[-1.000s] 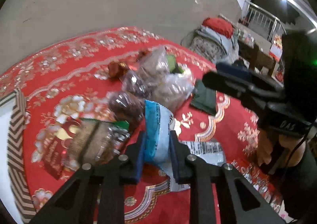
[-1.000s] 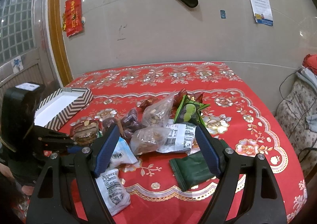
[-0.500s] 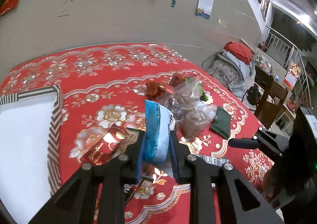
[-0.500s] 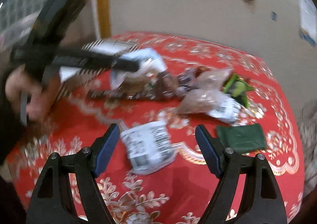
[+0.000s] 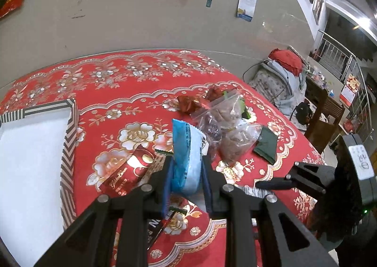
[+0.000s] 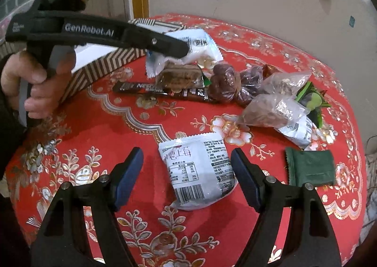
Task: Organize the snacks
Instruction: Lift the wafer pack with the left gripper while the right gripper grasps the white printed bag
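Note:
My left gripper [image 5: 186, 172] is shut on a blue-and-white snack packet [image 5: 185, 146] and holds it above the red tablecloth, just right of the striped box [image 5: 69, 139]. The right wrist view shows that gripper [image 6: 182, 48] in a person's hand, with the packet [image 6: 200, 43] hanging near the box [image 6: 106, 66]. My right gripper [image 6: 186, 156] points down over a white packet with a barcode [image 6: 198, 172], which lies flat between its jaws. The jaws are closing, and the pads stand apart from the packet.
Behind the barcode packet lies a pile of snacks: clear bags of brown pieces [image 6: 271, 106], a dark coffee stick [image 6: 162, 90] and a green wrapper [image 6: 311, 99]. A dark green packet [image 6: 311, 168] lies to the right. A red packet [image 5: 122, 177] lies near the box.
My right gripper swung down over the white barcode packet and its jaws narrowed. My left gripper lifted the blue-and-white packet and turned toward the striped box, then held still.

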